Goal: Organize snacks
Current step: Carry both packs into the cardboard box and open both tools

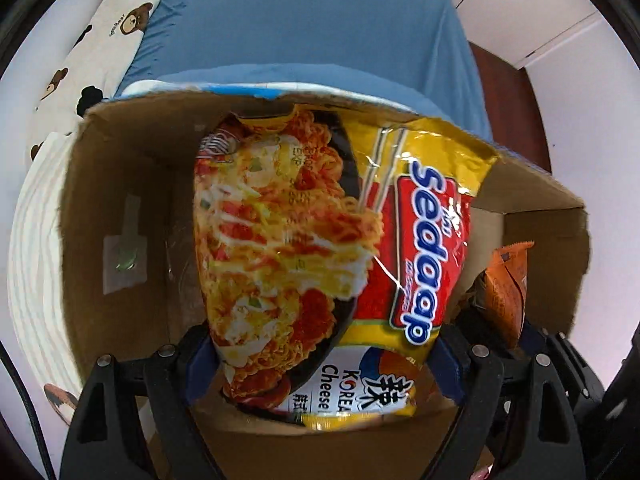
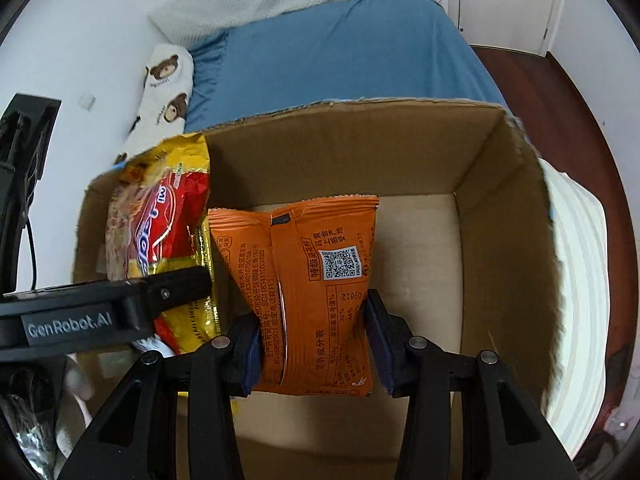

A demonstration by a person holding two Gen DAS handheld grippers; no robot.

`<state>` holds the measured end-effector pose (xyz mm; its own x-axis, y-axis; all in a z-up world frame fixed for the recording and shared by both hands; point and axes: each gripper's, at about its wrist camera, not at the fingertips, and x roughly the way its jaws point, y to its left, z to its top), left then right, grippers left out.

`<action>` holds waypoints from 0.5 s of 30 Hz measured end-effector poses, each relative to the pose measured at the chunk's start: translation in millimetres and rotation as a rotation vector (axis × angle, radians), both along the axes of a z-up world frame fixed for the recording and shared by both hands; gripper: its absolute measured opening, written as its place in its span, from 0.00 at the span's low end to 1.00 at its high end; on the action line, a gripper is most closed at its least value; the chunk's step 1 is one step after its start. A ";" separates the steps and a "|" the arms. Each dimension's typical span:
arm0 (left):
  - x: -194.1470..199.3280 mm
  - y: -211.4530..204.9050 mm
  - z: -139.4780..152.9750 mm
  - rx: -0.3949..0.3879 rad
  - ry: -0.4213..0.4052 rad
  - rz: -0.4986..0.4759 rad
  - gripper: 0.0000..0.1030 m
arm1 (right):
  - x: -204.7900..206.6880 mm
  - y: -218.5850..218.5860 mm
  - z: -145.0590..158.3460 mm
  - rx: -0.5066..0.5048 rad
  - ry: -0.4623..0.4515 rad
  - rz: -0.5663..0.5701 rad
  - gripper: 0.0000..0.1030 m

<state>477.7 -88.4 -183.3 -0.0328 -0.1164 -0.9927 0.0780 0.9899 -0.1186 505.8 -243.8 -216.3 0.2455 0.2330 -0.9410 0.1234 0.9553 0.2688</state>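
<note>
Yellow and red foil marks the Mi Sedaap noodle packet [image 1: 320, 248], gripped at its lower end by the left tongs [image 1: 320, 364], whose blue-padded fingers [image 1: 200, 368] press its two side edges. Its long axis runs away from the tongs, the sealed far end pointing toward the back wall of the cardboard box [image 1: 120, 184]. Print on it reads "Sedaap" lengthwise along the packet, with "Korean", "Cheese" and a Chinese character near the held end, above a photo of noodles with chopsticks.

The right tongs [image 2: 316, 344] clamp an orange snack packet [image 2: 312, 280] across its lower half, long axis likewise pointing away, back seam facing the camera. It shows a QR code, Chinese text and the digits "0912".

Both packets hang inside the open box, the noodle packet at the left side, the orange one near the middle, close beside each other. In the right wrist view the left tool's body reads "GenRobot.AI".

Beyond the box lie a bed in a blue sheet [image 2: 340, 60] and a bear-print pillow [image 2: 164, 92]
</note>
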 end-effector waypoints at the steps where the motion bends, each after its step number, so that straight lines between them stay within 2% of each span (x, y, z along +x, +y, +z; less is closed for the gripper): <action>1: -0.4 -2.0 -2.8 0.012 0.004 -0.009 0.84 | 5.2 1.7 -5.1 -0.007 0.012 0.014 0.47; 4: -3.2 -7.5 -2.5 0.047 -0.020 -0.040 0.84 | 16.1 8.8 -16.5 -0.022 0.069 0.051 0.55; 6: -6.9 -8.2 0.6 0.065 -0.033 -0.048 0.84 | 18.4 10.5 -21.7 -0.016 0.092 0.058 0.85; 11: -12.8 0.9 7.2 0.071 -0.071 -0.057 0.86 | 15.9 5.5 -26.8 -0.019 0.086 0.052 0.88; 15: -17.0 12.5 14.8 0.059 -0.099 -0.049 0.86 | -3.4 11.3 -10.3 -0.009 0.071 0.029 0.88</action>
<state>460.7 -75.8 -168.5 0.0617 -0.0579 -0.9964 0.1351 0.9896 -0.0491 502.4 -232.5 -226.6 0.1710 0.2309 -0.9578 0.1138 0.9610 0.2520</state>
